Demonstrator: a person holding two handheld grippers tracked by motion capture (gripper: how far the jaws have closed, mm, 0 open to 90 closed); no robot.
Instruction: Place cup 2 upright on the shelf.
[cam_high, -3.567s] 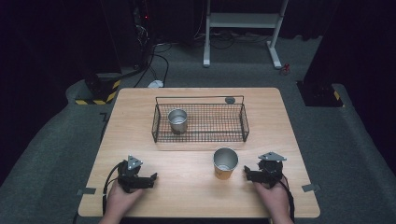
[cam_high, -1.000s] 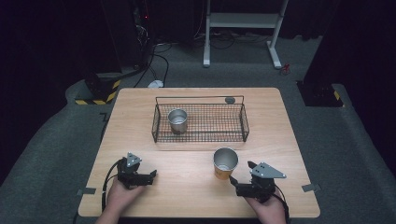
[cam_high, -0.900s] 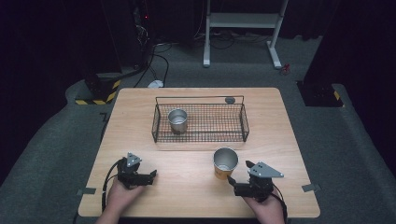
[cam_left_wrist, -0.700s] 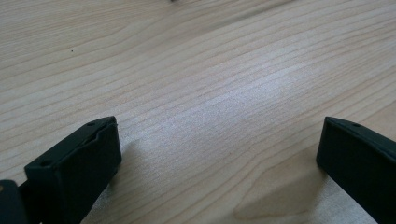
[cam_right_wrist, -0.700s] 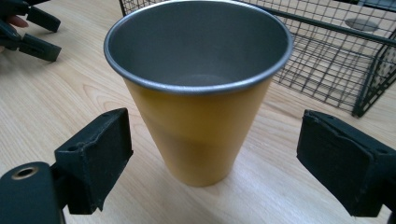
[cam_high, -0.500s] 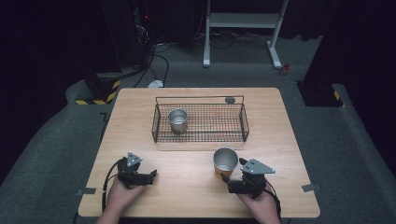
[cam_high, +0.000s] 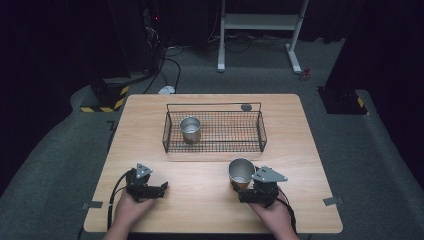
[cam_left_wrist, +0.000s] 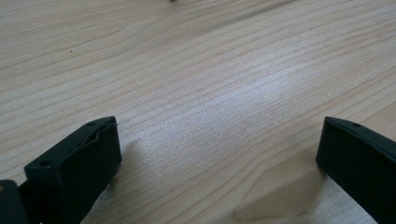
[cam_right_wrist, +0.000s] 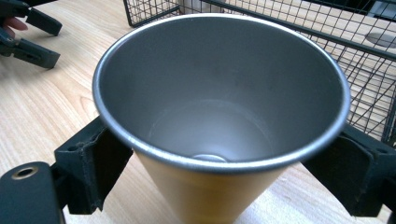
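so far the work looks barely begun: one steel cup (cam_high: 190, 128) already stands upright in the left part of the wire basket (cam_high: 260, 131) at the far middle of the table (cam_high: 310, 150), while the orange cup (cam_high: 241, 173) stands upright on the wood just near of the basket, right of centre. judging from that, the likely job is to put this second cup in the basket too, and the lifting and placing are all left to do.

the right gripper (cam_high: 243, 192) is at the cup's near side. in the right gripper view its jaws stand apart, one on each side of the orange cup (cam_right_wrist: 219, 140), close to its wall below the rim but not clearly pressing on it, so the grasp is framed, not closed. the left gripper (cam_high: 161, 188) rests on the near left of the table, well apart from the cup, and in the left gripper view its jaws are wide apart over bare wood with nothing between them.

against the earliest frame, the right gripper has moved left from the near right of the table, where it lay beside the cup, until it straddles the cup. the left gripper, both cups and the basket have stayed where they were.
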